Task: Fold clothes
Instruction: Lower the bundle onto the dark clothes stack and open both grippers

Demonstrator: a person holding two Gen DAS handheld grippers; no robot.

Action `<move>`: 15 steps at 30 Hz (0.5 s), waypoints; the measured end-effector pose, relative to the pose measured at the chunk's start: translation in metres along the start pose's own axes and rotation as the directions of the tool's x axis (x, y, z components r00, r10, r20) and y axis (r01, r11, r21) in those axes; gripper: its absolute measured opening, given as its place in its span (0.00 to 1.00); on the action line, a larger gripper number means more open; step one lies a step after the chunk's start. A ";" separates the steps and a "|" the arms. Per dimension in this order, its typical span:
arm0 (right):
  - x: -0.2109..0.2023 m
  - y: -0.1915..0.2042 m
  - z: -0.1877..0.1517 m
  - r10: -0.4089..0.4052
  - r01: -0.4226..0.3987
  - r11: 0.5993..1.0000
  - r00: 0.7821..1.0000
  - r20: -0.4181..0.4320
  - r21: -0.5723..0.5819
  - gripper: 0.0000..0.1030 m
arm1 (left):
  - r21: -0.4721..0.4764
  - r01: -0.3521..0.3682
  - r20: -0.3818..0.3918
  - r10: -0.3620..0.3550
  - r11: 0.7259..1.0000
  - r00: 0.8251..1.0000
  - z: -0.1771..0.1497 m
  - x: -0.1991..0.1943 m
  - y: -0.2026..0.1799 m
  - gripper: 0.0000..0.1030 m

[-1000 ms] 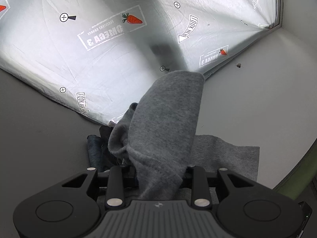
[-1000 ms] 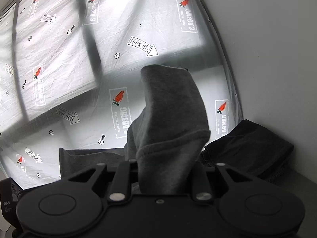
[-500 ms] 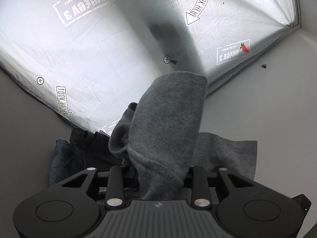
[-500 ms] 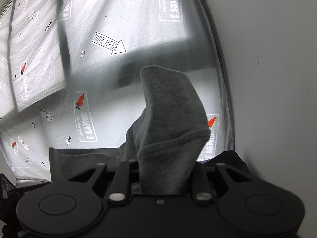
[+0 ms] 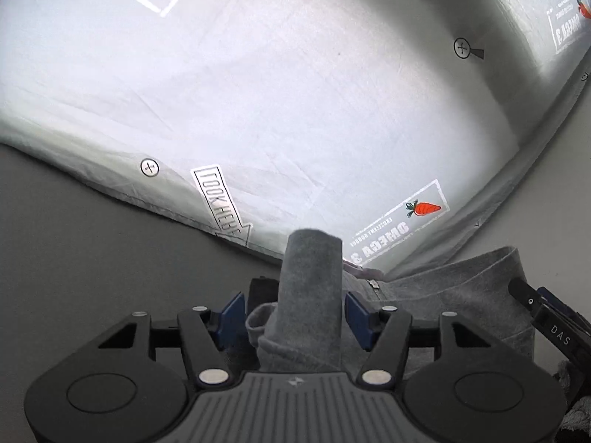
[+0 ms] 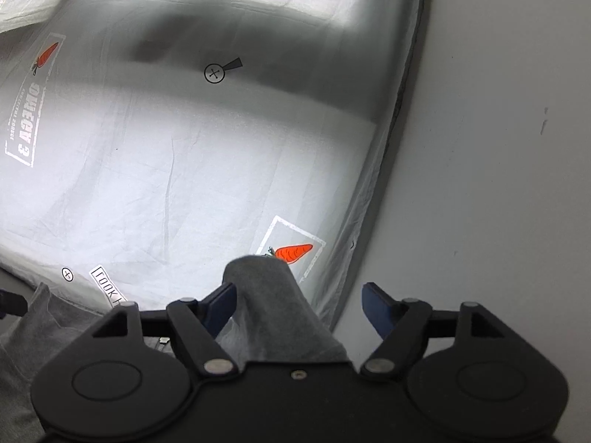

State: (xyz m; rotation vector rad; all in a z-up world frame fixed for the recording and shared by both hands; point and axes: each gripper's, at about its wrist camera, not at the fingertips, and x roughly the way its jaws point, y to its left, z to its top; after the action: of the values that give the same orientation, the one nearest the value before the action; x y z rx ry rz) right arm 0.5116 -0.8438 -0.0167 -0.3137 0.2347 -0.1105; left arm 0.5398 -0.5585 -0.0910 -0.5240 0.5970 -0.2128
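Two grippers each have a fold of the same grey garment (image 5: pixel 454 295) standing between their blue pads, and in both views the pads stand apart from the cloth. The left gripper (image 5: pixel 293 312) has its jaws opening, with an upright grey fold between them and a gap on both sides. The right gripper (image 6: pixel 297 304) also has its jaws opening; the fold there leans near the left pad, and whether it touches that pad I cannot tell. The rest of the garment lies flat on the surface (image 5: pixel 74 258) at the edge of a white printed sheet (image 5: pixel 295 110), but the gripper bodies hide much of it, so its kind is hard to name; a small zipper shows near the middle. A dark thing behind the left gripper's fold is too much covered to identify. At the right edge of the left view, a black part cut off by the frame carries the letters "DAS". On the sheet, the prints read mirrored: "LOOK HERE" in an arrow and "OMEGA 3" beside an orange carrot (image 6: pixel 293 253), with smaller words too fine to read.
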 end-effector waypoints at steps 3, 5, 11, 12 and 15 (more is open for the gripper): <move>0.000 0.002 0.005 -0.050 0.051 0.998 0.998 0.028 -0.025 0.54 | 0.099 0.001 0.069 -0.008 0.995 0.998 0.016 -0.019 -0.007 0.70; -0.001 -0.001 0.007 0.012 -0.012 1.000 1.000 0.016 0.015 0.32 | 0.176 0.072 0.071 -0.086 0.982 0.994 0.018 -0.027 -0.018 0.70; 0.046 -0.001 -0.057 0.022 -0.001 0.995 0.977 -0.214 0.096 0.23 | 0.264 0.193 -0.076 -0.179 0.945 0.981 -0.038 0.021 -0.034 0.69; 0.055 -0.008 -0.070 0.021 0.016 0.990 0.966 -0.258 0.139 0.23 | 0.228 0.170 -0.093 -0.152 0.959 0.984 -0.046 0.035 -0.024 0.66; 0.067 -0.022 -0.077 0.055 0.008 0.980 0.949 -0.309 0.201 0.28 | 0.137 0.164 -0.117 -0.148 0.977 0.982 -0.051 0.053 0.000 0.65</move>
State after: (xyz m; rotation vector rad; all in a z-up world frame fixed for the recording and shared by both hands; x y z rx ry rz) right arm 0.5556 -0.8961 -0.0947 -0.0903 0.5393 -0.1593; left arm 0.5529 -0.5969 -0.1517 -0.4197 0.6389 -0.4326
